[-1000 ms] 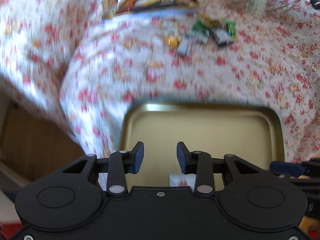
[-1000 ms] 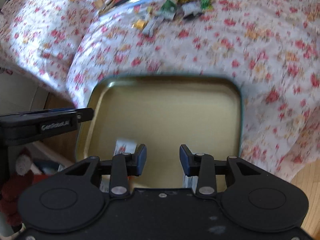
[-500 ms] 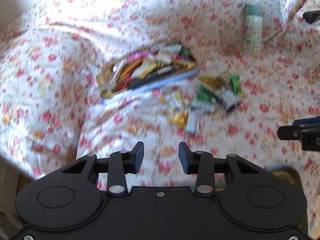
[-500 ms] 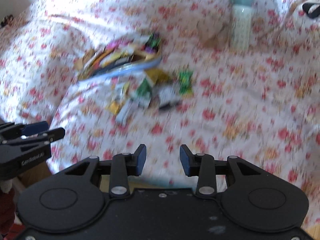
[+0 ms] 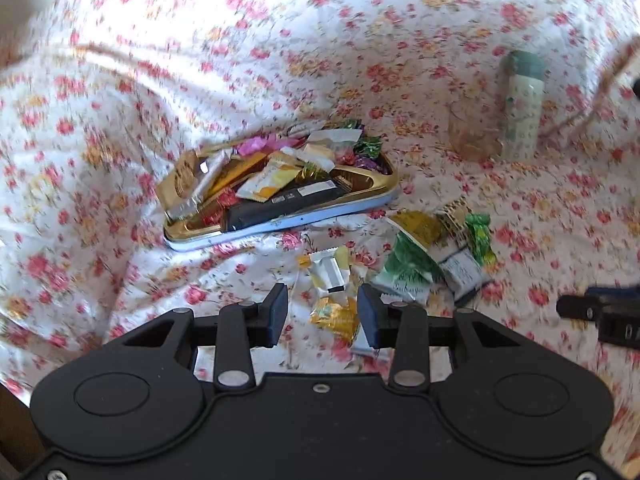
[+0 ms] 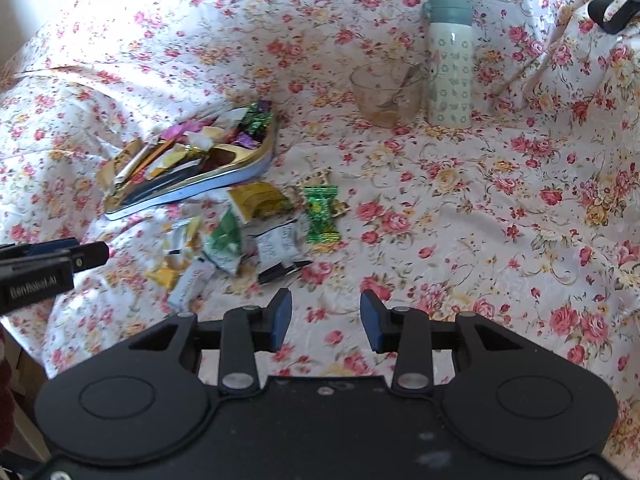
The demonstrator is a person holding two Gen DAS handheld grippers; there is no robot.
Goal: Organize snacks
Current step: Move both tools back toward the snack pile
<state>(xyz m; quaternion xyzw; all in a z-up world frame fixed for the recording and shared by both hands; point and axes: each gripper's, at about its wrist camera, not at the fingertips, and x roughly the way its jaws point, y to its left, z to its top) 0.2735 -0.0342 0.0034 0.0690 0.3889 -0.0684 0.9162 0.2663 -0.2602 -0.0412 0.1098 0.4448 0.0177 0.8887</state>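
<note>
Now the left gripper hangs over a yellow snack on the flowery cloth, its jaws apart and holding nothing. Its jaws have just been opening a bit. The right gripper is apart and empty too. Loose snacks lie beside the full gold tin. A glass cup stands by a bottle.
</note>
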